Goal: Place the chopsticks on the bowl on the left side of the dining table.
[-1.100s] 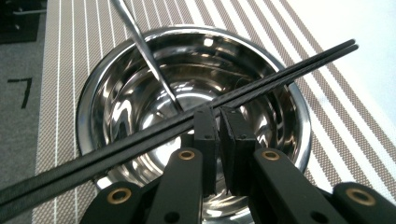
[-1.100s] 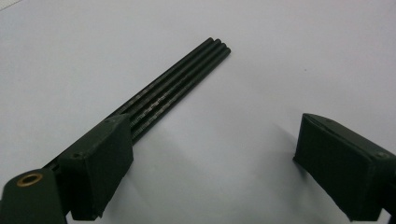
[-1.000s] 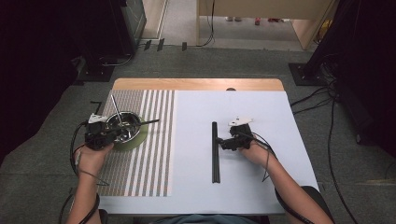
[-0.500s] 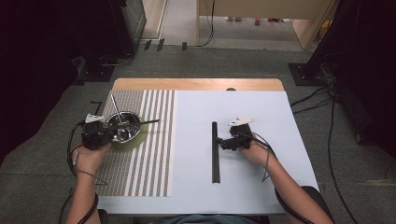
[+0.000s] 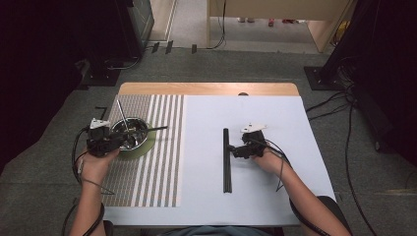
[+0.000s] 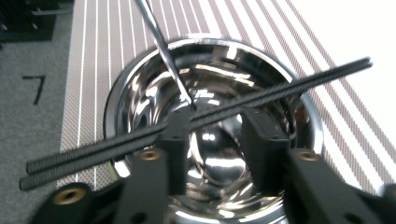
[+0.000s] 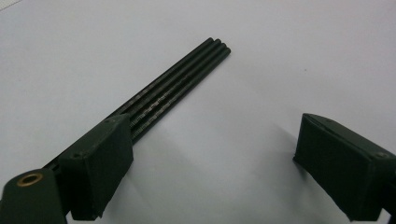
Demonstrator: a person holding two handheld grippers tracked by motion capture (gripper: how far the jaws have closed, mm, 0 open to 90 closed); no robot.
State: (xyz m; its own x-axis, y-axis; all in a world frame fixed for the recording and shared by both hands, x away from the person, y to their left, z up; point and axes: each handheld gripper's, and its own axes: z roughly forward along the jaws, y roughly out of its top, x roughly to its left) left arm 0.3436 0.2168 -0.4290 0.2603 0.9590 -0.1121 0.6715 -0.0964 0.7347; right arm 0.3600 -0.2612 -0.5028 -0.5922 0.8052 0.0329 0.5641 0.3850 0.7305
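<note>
- Left gripper (image 5: 114, 139) sits at the near-left rim of the steel bowl (image 5: 142, 143), which rests on a green saucer on the striped mat (image 5: 162, 162).
- Its jaws have just been opening: now part-spread over the bowl. In the left gripper view (image 6: 212, 135) the pair of black chopsticks (image 6: 280, 91) lies across the bowl's rim, brushing past the left pad; right pad stands clear, so no pinch any more.
- Vs a sec ago: the pair stuck out of closed jaws in much the same spot; hand hasn't shifted, only the grip has let go.
- Meaning, as I read it: this pair is delivered to the bowl; release step done or nearly so. It rests on the rim, not inside, so it could roll off if nudged on the way out.
- A thin silver stick (image 6: 161, 44) leans in the bowl too, tip at the bowl's bottom, top end past the far-left rim.
- Right of the bowl, well apart on the white sheet (image 5: 295, 196), lies the remaining bundle of black chopsticks (image 5: 226, 160), running near-to-far.
- Right gripper (image 5: 235, 150) sits just right of that bundle, unmoved vs before. Right gripper view (image 7: 210, 172): jaws wide apart, nothing between them; bundle (image 7: 182, 84) passes under or beside the left jaw, contact unclear.
- Likely next: right side takes another pair while left backs off the bowl.
</note>
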